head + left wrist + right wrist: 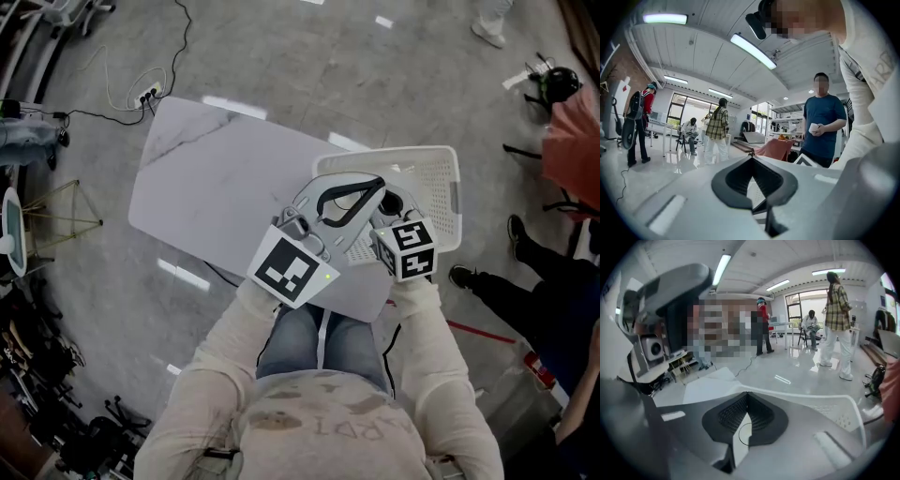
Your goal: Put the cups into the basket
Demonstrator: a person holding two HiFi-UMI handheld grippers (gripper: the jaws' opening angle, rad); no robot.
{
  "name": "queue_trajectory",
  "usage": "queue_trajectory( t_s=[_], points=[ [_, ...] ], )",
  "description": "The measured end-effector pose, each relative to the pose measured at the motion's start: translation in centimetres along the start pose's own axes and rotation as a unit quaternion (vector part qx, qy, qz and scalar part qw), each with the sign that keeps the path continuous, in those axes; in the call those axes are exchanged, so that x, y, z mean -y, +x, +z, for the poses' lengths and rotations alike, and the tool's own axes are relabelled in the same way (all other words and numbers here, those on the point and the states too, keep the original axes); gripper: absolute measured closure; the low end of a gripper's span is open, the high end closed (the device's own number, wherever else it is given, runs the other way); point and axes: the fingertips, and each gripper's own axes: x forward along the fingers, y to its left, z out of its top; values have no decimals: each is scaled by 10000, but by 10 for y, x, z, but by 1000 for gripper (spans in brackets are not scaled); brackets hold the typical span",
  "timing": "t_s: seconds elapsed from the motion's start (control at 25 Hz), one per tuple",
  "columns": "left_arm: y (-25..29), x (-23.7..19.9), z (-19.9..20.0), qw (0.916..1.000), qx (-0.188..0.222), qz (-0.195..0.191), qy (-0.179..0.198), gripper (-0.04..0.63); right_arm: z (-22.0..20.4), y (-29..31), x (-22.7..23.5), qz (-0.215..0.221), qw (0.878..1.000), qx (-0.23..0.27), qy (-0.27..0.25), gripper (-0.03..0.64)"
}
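The white perforated basket [441, 161] stands on the right end of the white marble-look table [216, 187]. Both grippers hover over the basket. My left gripper [378, 184] is tilted up toward the room, its dark-padded jaws [751, 158] meeting at the tips with nothing between them. My right gripper [392, 202] lies just right of it, also shut and empty [746, 393], with the basket rim [853, 409] and table [712, 380] beyond its jaws. Through its jaw gap shows a white surface with a thin round line. I cannot make out any cup clearly.
A person in a blue shirt [824, 117] stands close by holding a white cup. Other people stand and sit farther off. Cables and a power strip [141, 94] lie on the floor beyond the table. Someone's shoes [518, 234] and a red-draped seat [572, 141] are at the right.
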Motion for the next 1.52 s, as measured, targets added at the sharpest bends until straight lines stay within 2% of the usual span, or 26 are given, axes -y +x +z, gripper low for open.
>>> queue_trajectory(
  t_s=[0.24, 0.44, 0.64, 0.88, 1.16, 1.52],
  points=[
    [-5, 19, 40, 9997, 187, 45, 131, 594, 61, -94, -25, -6, 9936, 1114, 161, 591],
    [-7, 42, 68, 9994, 287, 51, 178, 594, 97, -173, -41, -86, 9805, 1955, 189, 591],
    [-13, 73, 94, 9985, 244, -115, 485, 594, 132, -236, -64, -44, 9646, 2636, -70, 591],
    [-23, 109, 113, 9971, 304, -266, 649, 594, 141, -282, -77, -89, 9537, 3004, -108, 591],
    [-31, 139, 115, 9978, 405, -285, 430, 594, 140, -308, -88, -79, 9405, 3391, -205, 591],
    [-41, 147, 129, 9965, 503, -281, 598, 594, 142, -324, -97, -134, 9380, 3452, -277, 592]
  ],
)
